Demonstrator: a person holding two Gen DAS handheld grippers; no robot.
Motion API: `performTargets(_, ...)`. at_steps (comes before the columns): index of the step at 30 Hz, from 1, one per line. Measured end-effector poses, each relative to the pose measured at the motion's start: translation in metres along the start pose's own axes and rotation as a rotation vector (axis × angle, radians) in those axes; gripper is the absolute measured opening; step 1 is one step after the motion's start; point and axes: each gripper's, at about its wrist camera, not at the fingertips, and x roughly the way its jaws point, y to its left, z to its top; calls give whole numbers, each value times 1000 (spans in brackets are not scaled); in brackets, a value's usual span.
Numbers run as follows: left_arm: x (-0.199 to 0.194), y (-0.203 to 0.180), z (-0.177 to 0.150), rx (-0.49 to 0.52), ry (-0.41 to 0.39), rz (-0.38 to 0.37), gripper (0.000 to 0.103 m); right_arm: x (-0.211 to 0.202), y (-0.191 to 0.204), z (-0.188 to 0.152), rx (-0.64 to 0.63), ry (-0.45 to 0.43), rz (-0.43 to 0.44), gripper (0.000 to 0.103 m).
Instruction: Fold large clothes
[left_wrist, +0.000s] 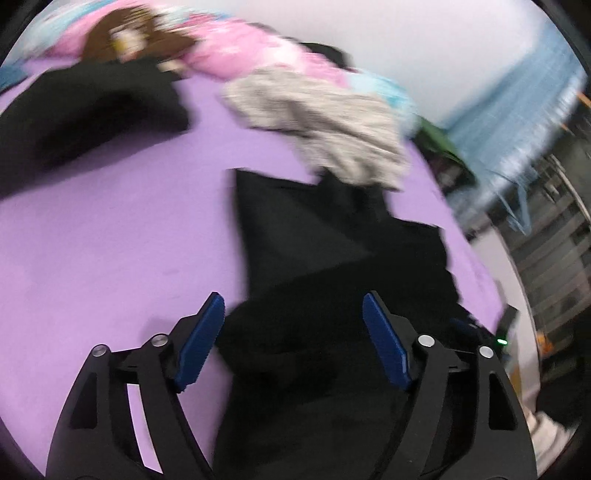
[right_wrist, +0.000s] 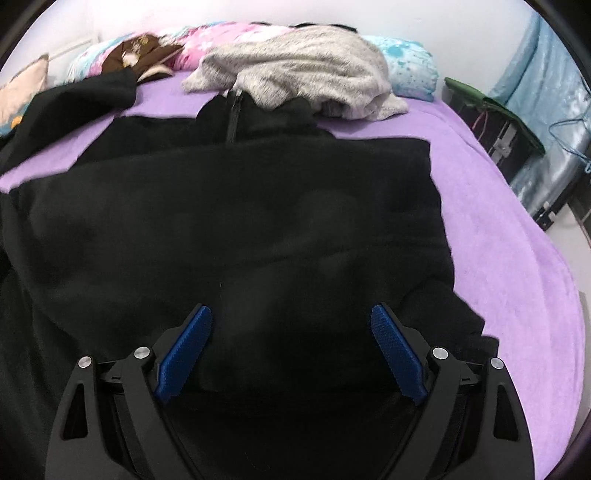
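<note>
A large black garment (right_wrist: 236, 221) with a zip at its neck lies spread on the purple bed sheet (right_wrist: 509, 258); part of it is folded over. It also shows in the left wrist view (left_wrist: 332, 258), which is blurred. My left gripper (left_wrist: 293, 306) is open just above the garment's left edge, holding nothing. My right gripper (right_wrist: 291, 317) is open over the garment's near part, holding nothing.
A grey fuzzy garment (right_wrist: 306, 70) lies at the head of the bed. Another black garment (right_wrist: 74, 99) lies to the left. Pink and blue pillows (right_wrist: 410, 62) and a brown garment (right_wrist: 144, 55) lie behind. A dark rack (right_wrist: 495, 122) stands right of the bed.
</note>
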Motion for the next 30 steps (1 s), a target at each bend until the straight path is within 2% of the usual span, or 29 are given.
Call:
performTargets(2,14,-27,-2,69,2,-62,82,-1,2,-3,-7,-3,1,87)
performTargets(4,31,-48,-9,136,35,-68,83,-2,0,-4,4,-2,12,87)
performTargets(7,67,-66,-27,218,135,49,83,1,-3,-3,14,2,32,88)
performTargets(9,88,-69,-44,268,192,179,83,2,-4,-5,22,2,42,88)
performTargets(11,97,-63,-56,267,230,211,83,5,-6,-7,37,1,55,89)
performTargets(14,101,-48,-72,216,266,188,83,12,-8,-9,60,1,67,90)
performTargets(18,99,-30,-84,194,234,127,84,19,-8,-11,83,13,70,94)
performTargets(21,91,-28,-85,199,204,112,84,15,-6,-8,77,21,62,94)
performTargets(23,75,-32,-86,190,173,110,84,2,-8,-6,83,24,77,94)
performTargets(26,56,-36,-84,161,118,84,87,-34,-17,-15,143,-28,145,97)
performTargets(30,22,-39,-95,148,77,31,89,-74,-27,-45,157,-55,152,97)
